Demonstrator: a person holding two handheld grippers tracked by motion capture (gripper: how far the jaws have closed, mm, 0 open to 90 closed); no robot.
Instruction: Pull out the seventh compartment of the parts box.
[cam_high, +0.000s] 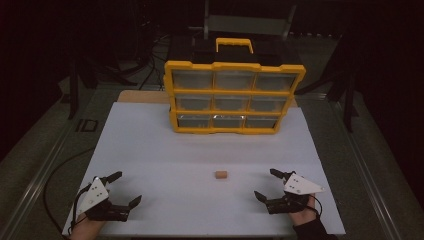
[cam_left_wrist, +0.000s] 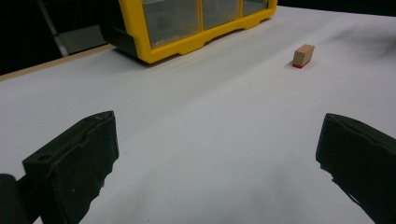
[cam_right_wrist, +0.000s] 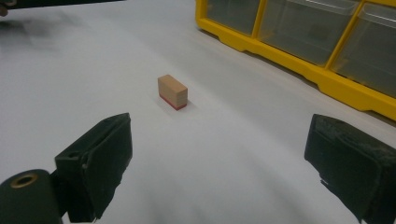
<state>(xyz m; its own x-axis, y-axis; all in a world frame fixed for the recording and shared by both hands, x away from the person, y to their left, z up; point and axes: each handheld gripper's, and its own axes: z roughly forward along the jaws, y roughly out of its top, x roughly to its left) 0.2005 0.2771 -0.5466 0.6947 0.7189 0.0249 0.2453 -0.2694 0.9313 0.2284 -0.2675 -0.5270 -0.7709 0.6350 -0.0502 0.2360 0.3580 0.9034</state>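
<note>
Small wooden block (cam_high: 221, 174) lay alone mid-table, bare white board (cam_high: 150, 150) all round — well short of the yellow drawer cabinet (cam_high: 230, 97). Left gripper (cam_high: 121, 187) and right gripper (cam_high: 264, 184) flanked it near the front edge, both jaws wide apart, empty.

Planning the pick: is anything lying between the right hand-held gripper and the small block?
Nothing visible. Bare white table lies between the open right hand-held gripper and the block; the yellow drawer cabinet stands farther back.

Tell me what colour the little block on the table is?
The block is light tan wood with a red strip along its bottom edge. It shows best in the right gripper view.
</note>
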